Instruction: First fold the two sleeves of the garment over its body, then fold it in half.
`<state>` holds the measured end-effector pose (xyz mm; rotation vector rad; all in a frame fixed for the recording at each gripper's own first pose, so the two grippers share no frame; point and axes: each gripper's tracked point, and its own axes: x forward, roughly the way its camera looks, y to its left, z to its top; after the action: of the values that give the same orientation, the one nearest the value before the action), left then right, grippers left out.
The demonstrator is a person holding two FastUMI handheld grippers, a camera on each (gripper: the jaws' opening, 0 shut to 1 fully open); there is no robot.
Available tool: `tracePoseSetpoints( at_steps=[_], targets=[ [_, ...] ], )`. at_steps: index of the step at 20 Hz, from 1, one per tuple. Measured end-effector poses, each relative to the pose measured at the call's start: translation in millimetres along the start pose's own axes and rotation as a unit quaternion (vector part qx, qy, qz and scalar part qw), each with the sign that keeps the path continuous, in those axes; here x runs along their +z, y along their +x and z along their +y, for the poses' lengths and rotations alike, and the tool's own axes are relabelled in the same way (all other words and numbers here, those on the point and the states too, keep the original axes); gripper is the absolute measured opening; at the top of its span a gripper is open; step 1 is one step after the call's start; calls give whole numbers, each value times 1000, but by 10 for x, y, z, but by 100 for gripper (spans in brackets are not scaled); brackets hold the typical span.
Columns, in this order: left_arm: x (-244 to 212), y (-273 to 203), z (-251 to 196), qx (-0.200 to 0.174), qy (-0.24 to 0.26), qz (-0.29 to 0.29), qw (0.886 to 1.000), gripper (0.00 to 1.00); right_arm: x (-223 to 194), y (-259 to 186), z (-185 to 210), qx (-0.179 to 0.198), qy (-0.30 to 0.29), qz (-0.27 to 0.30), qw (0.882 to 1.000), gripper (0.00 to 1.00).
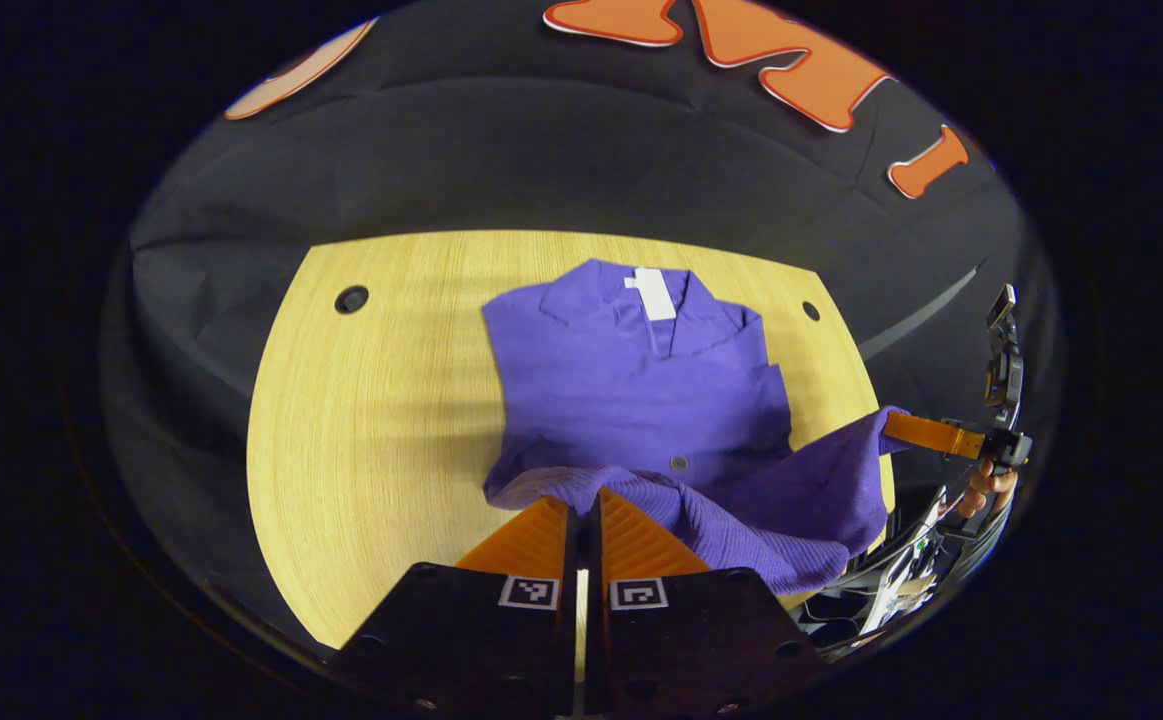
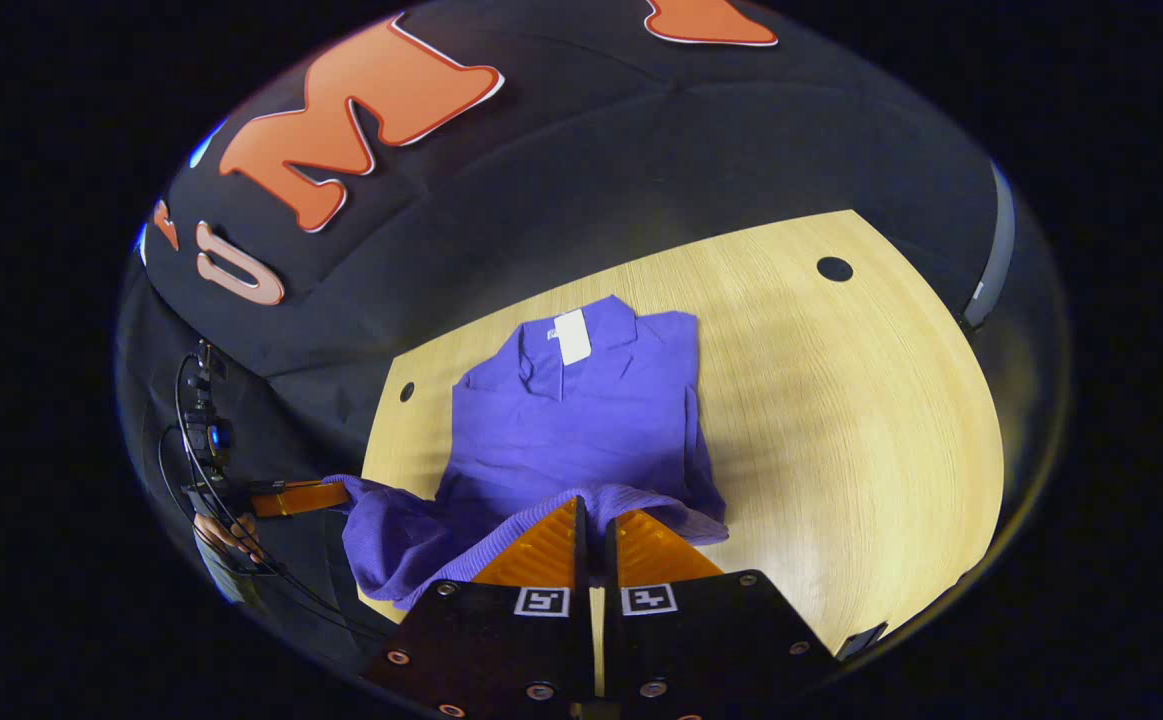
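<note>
Left gripper view: purple polo shirt (image 1: 631, 390) lies on the wooden tabletop (image 1: 381, 420), collar and white neck tag (image 1: 654, 293) at the far end, both sleeves already tucked over the body, so step one reads as done. Left tongs (image 1: 582, 503) are narrow, nearly closed, with the ribbed bottom hem (image 1: 581, 487) bunched right at the tips; looks like both fingers pinch it, judging by cloth draping off the tips. The other tongs (image 1: 889, 422) sit off to the right past the tabletop edge, also clamped on the hem's other corner, a hand (image 1: 991, 487) behind them. Hem is lifted off the tabletop between the two grips and sags in the middle. Right gripper view: same shirt (image 2: 581, 420), collar far, hem near. Right tongs (image 2: 594, 515) narrow, hem (image 2: 641, 500) draped across the tips. The left tongs (image 2: 336, 492) show far left holding the opposite corner, which hangs off the tabletop (image 2: 841, 420) edge. Judgement: half-fold just started; what's left is carrying the hem forward over the body to the collar and letting go. Risk: sagging middle may crease or drag a sleeve out.
</note>
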<state>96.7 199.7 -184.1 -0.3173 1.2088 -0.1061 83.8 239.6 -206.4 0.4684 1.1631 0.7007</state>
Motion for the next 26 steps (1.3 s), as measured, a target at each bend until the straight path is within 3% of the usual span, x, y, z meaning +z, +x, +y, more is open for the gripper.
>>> tracePoseSetpoints(
  at_steps=[11, 13, 15, 16, 17, 18, 19, 22, 23, 26],
  targets=[
    [1239, 529, 430, 68, 14, -12, 998, 5, 1077, 680, -155, -24, -2, -1, 1000, 4],
    [1538, 634, 429, 77, 21, -41, 996, 5, 1338, 829, -158, -22, 21, -21, 999, 4],
    [1797, 648, 455, 92, 37, -75, 992, 6, 1668, 890, -74, 7, 77, -60, 995, 8],
    [1848, 656, 412, 91, 40, -88, 991, 12, 1802, 881, -91, 12, 97, -77, 992, 12],
    [1926, 608, 364, 98, 41, -107, 989, 14, 1903, 897, -113, 13, 109, -94, 989, 23],
    [2047, 570, 366, 104, 44, -136, 984, 25, 1953, 887, -127, 15, 109, -106, 988, 17],
    [2151, 496, 377, 109, 50, -162, 979, 33, 1944, 858, -166, 12, 105, -107, 989, 42],
    [2243, 230, 400, 119, 55, -202, 971, 52, 1815, 754, -339, -13, 71, -105, 992, 44],
    [2202, 173, 393, 121, 53, -208, 969, 54, 1789, 758, -328, -17, 62, -106, 992, 45],
    [2168, 5, 424, 135, 52, -236, 961, 72, 1621, 624, -320, -18, 37, -105, 994, 47]
  ],
)
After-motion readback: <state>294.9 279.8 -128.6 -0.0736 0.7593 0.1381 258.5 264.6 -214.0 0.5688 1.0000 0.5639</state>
